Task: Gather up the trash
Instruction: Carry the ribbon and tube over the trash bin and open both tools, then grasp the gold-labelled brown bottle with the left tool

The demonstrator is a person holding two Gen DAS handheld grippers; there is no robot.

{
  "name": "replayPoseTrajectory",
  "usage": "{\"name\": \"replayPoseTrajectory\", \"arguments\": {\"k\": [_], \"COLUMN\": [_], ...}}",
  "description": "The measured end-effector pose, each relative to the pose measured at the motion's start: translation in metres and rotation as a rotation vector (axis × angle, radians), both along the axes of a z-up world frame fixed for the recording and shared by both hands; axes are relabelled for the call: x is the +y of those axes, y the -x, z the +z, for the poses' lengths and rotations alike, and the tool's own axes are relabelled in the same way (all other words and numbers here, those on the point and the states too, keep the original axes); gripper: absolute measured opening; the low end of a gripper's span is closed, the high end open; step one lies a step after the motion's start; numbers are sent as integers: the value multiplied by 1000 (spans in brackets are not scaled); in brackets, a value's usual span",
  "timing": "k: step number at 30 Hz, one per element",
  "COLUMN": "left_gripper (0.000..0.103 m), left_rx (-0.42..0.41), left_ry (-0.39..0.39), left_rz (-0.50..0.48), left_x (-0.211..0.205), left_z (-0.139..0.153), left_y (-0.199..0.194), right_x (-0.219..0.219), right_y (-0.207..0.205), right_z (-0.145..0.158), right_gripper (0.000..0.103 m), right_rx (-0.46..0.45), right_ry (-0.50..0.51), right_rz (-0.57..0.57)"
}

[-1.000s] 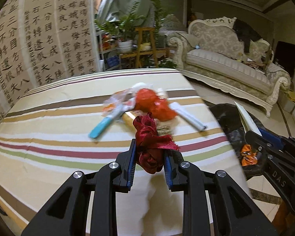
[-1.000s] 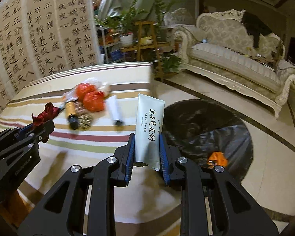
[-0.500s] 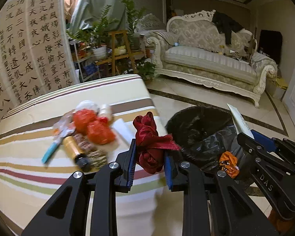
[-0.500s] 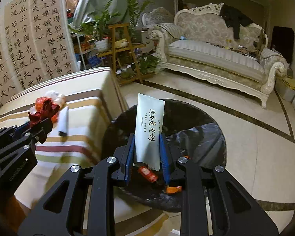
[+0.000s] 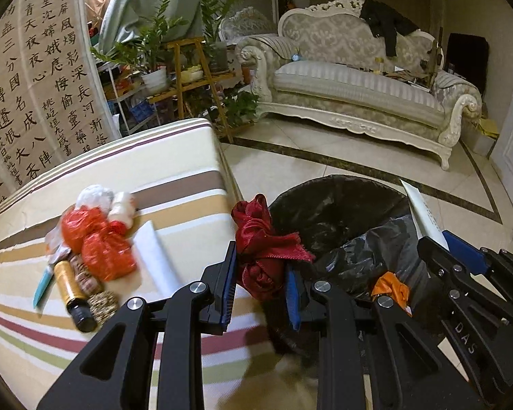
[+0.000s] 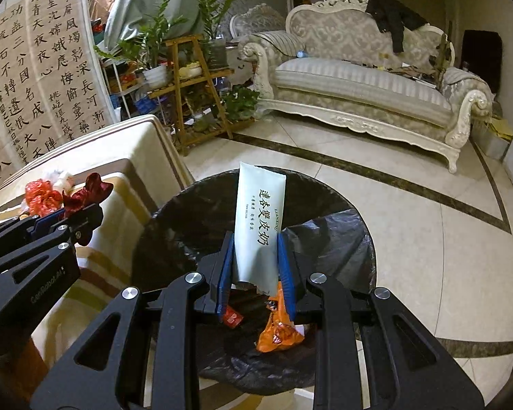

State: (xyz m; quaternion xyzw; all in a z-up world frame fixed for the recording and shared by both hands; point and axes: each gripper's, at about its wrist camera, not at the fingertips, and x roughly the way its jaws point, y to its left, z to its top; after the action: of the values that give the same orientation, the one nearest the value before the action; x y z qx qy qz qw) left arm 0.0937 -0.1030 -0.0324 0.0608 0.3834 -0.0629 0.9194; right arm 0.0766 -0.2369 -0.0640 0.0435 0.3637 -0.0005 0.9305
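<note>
2 tongs grip red cloth and tube beside striped table.

Crumpled dark red cloth, bunched and knotted, pinched between the pads of the left hand-held gripper and sticking up above them, at the near edge of the black-lined trash bin. Pale flat tube printed with black characters, upright and clamped at its lower end in the right hand-held gripper, directly over the bin's open mouth, with an orange wrapper and a small red packet lying in the bin just below those pads. More trash on the striped counter ahead-left of the left hand-held gripper: red and white bags, a gold bottle, a white tube.
</note>
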Motion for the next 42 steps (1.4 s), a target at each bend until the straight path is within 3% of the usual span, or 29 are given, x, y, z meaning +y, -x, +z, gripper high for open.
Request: {"name": "replayPoseTrajectory", "arguments": {"k": [6, 8, 11, 14, 19, 21, 24, 28, 42], "left_gripper": [26, 27, 37, 54, 59, 67, 73, 73, 73], "left_rx": [25, 32, 45, 38, 32, 19, 2, -5, -31], "left_ry": [-3, -9, -14, -1, 6, 12, 20, 29, 22], "left_rz": [-10, -13, -16, -4, 1, 8, 15, 25, 105], "left_x": [-10, -12, -13, -9, -7, -5, -2, 6, 49], "left_z": [-4, -5, -8, -6, -4, -1, 4, 10, 22], "left_y": [-11, -12, -14, -14, -14, -12, -10, -6, 15], "right_x": [-7, -9, -12, -15, -18, -18, -18, -15, 23], "right_y": [-9, -11, -13, -14, -11, -9, -6, -4, 4], "right_z": [-6, -8, -9, -10, -9, -7, -6, -2, 10], "right_gripper": [25, 30, 31, 32, 35, 42, 44, 48, 49], "right_rx": [13, 16, 15, 18, 17, 12, 8, 2, -11], "right_ry": [-7, -9, -9, -16, -17, -14, -15, -20, -25], "right_rz": [-13, -18, -31, -44, -56, -63, -66, -64, 16]}}
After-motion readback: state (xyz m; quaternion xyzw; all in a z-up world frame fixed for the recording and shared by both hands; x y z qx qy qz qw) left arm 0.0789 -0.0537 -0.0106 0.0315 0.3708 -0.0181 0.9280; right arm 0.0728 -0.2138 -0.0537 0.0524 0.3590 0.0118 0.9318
